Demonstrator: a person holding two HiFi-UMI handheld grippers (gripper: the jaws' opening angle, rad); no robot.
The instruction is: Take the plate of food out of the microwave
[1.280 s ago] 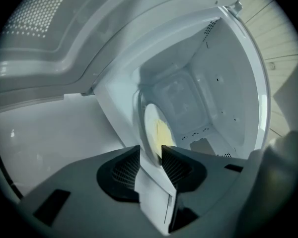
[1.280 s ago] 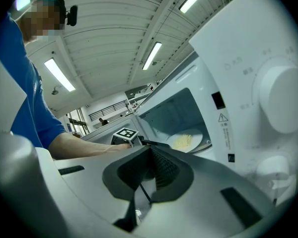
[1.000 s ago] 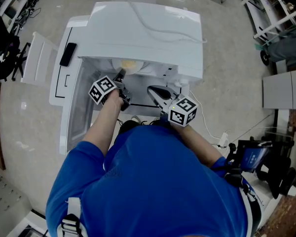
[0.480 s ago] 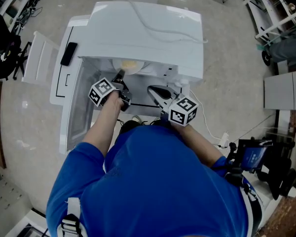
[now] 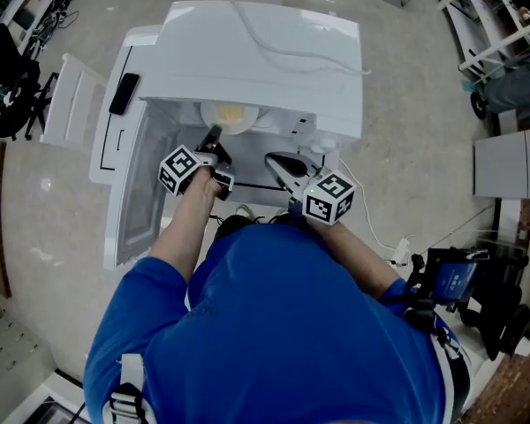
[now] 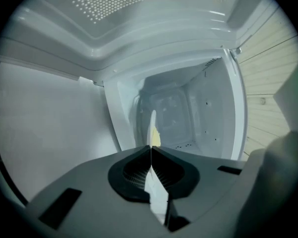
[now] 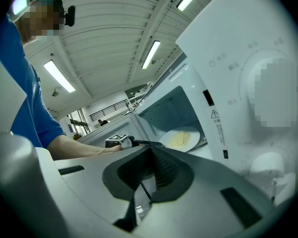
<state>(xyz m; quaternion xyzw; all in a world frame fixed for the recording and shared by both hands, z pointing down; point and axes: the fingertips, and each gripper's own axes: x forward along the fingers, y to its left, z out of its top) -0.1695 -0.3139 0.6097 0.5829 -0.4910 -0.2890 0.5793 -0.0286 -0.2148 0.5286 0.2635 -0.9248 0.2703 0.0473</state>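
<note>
**A:** Where is the plate?

**B:** It is inside the white microwave [image 5: 256, 60], at upper centre of the head view. It sits low in the cavity, near the front opening. The door [image 5: 141, 184] is swung wide open toward the left of the frame, so the opening faces the person.

**A:** What does it look like?

**B:** The plate [image 5: 247, 120] is round, white and shallow. A pale yellow heap of food [image 5: 230, 113] lies in the middle, with a bare rim all around it. In the left gripper view it shows edge-on as a thin white line.

**A:** And the edges?

**B:** The plate's near rim points at the opening. The cavity's side walls and perforated ceiling stand back from it. There is more room on the right side of the frame than on the left.

**A:** What about the grippers?

**B:** The left hand-held gripper [image 5: 214, 135] reaches into the opening, and its jaws are closed on the plate's near rim. The right hand-held gripper [image 5: 278, 162] is outside the cavity, at lower right of the opening. Its jaws are pressed together with nothing between them.
</note>
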